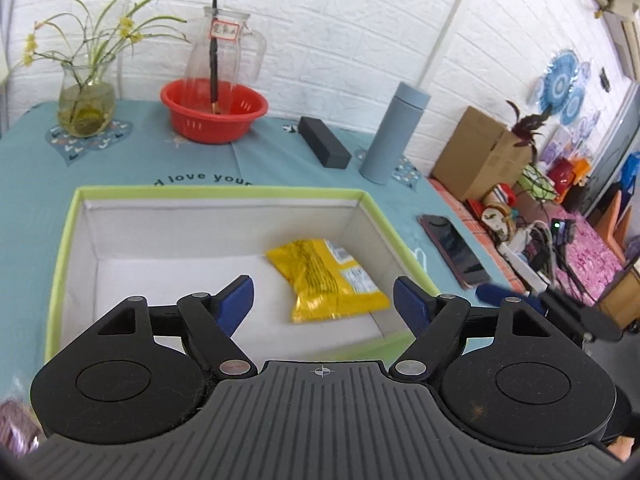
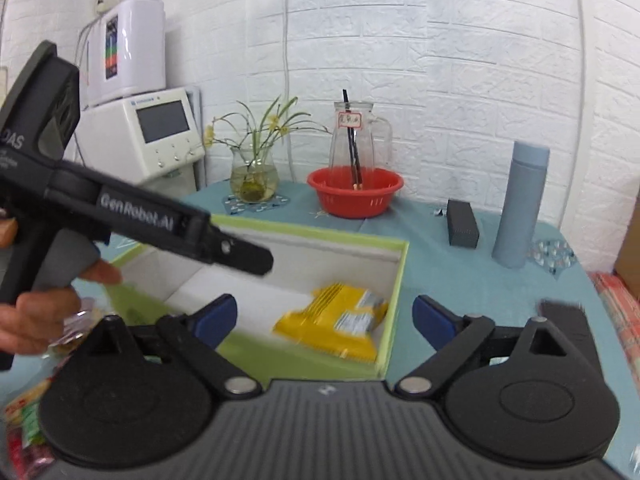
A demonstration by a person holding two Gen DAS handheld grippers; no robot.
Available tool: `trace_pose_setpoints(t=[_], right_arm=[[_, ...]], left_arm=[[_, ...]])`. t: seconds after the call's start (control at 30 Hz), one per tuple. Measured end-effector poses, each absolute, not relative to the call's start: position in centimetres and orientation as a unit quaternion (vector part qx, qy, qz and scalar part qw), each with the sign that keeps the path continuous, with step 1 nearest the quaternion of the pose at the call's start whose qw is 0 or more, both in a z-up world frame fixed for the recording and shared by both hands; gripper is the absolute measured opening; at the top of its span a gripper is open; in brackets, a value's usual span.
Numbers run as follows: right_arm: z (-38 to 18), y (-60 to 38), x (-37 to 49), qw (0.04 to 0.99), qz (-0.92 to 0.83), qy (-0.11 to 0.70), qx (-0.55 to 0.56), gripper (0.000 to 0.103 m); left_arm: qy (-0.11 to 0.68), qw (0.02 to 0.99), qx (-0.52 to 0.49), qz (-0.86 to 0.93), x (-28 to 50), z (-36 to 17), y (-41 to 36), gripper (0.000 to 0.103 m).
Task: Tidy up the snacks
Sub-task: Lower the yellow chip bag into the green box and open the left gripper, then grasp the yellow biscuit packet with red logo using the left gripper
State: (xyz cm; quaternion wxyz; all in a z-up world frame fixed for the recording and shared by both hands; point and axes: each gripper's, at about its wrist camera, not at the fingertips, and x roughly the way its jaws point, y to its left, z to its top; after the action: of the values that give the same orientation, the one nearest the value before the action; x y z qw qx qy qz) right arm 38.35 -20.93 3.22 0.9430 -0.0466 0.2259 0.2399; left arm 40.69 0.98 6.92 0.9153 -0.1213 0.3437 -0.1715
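Jaws wide apart on your left gripper point(image 1: 323, 298), nothing between the blue pads, and straight ahead of it, just past the right fingertip, the yellow snack bag point(image 1: 328, 280) lies flat on the white floor of the green-rimmed box point(image 1: 64, 240), tucked toward the box's right wall. Your right gripper point(image 2: 324, 318) is spread just as wide and empty too, and from its view the same yellow bag point(image 2: 332, 322) sits right between and beyond its fingers, in the near right corner of the box point(image 2: 394, 304). Off to the left of that right gripper, your hand point(image 2: 36, 316) wraps the handle of the left tool, whose black body crosses above the box's left side. Low at the left edge, beside your right gripper, more snack packets point(image 2: 24, 420) show in red and green, blurred, outside the box. Further ahead of both grippers, on the teal tablecloth point(image 1: 280, 160), stand the red basket point(image 1: 214, 110) with a glass jug point(image 1: 222, 52) in it, a flower vase point(image 1: 86, 104), a small black case point(image 1: 324, 142) and a blue-grey flask point(image 1: 394, 132). A phone point(image 1: 454, 250) lies to the right of the box.
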Motion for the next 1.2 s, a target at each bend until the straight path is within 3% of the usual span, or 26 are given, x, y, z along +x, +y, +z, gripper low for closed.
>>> trace_pose_setpoints(t=[0.37,0.63,0.67,0.73,1.2], right_arm=[[-2.3,-20.3,27.8,0.93,0.25,0.27,0.021,0.094],[-4.3,-17.2,32.9,0.914,0.253,0.317,0.03,0.094],[-4.7,-17.4,33.3,0.916,0.232,0.326,0.026,0.1],[-5.1,-18.9,33.5,0.913,0.215,0.343,0.049,0.1],[-3.5,-24.6,24.7,0.946,0.112,0.303,0.02,0.1]], left_arm=[[0.315,0.915,-0.192,-0.163,29.3,4.7,3.8,0.074],[0.325,0.907,-0.216,-0.159,27.2,3.8,4.6,0.074],[0.324,0.907,-0.214,-0.162,26.9,3.7,4.6,0.074],[0.322,0.909,-0.209,-0.163,26.6,3.6,4.6,0.075],[0.342,0.894,-0.194,-0.214,26.1,2.8,1.0,0.076]])
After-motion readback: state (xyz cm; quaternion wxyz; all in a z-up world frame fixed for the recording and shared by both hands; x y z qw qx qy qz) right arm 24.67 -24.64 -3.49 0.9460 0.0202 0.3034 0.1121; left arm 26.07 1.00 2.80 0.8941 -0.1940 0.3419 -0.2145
